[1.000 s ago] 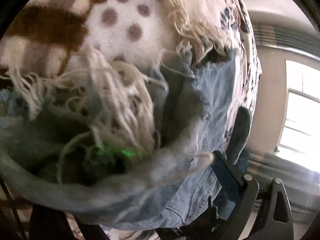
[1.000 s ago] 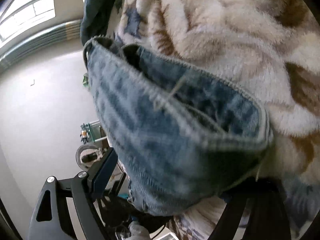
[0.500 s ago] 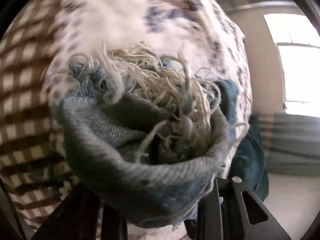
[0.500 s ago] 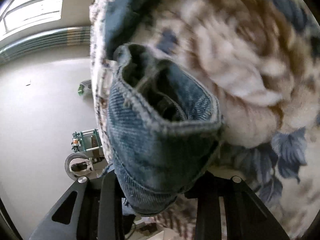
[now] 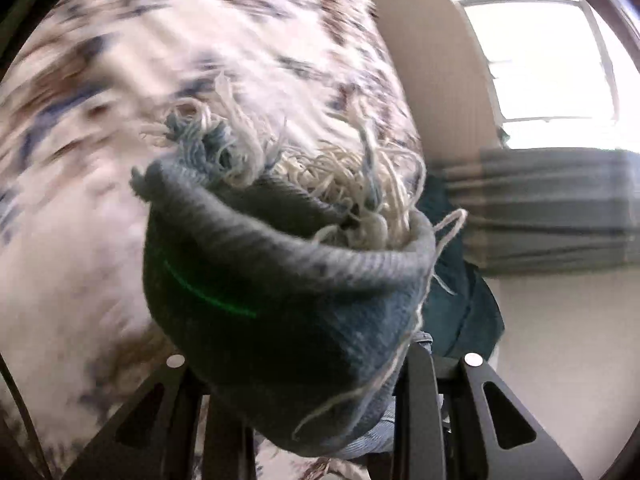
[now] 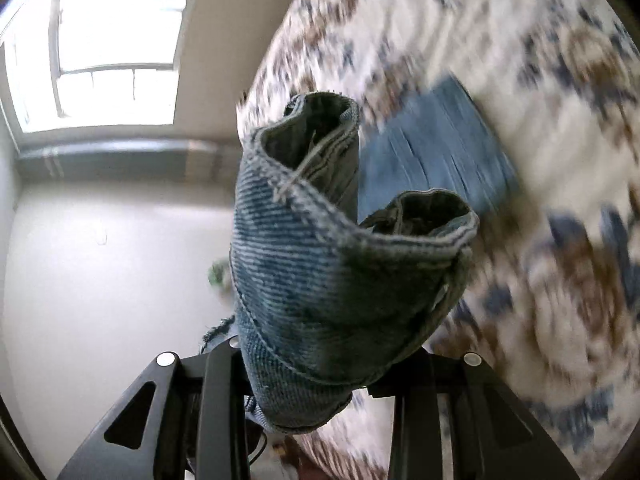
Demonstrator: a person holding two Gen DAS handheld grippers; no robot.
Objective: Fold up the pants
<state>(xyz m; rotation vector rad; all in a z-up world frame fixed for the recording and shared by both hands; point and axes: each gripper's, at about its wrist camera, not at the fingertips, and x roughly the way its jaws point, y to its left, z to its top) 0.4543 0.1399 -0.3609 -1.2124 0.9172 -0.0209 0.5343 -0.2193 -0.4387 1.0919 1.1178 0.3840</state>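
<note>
A fleecy blanket (image 6: 520, 128) patterned in cream, brown and blue covers the surface, with a pale floor (image 6: 100, 280) and a bright window (image 6: 116, 40) beyond – both views are motion-blurred. A dark teal cloth (image 5: 460, 312) lies at the blanket's edge in the left wrist view. The left gripper (image 5: 304, 412) is clamped on a frayed, thread-fringed end of the denim pants (image 6: 320, 280) and the right gripper (image 6: 316, 408) is pinched on a hemmed end – each bunch fills the foreground and hides much of the blanket, while another stretch of denim lies flat behind.
</note>
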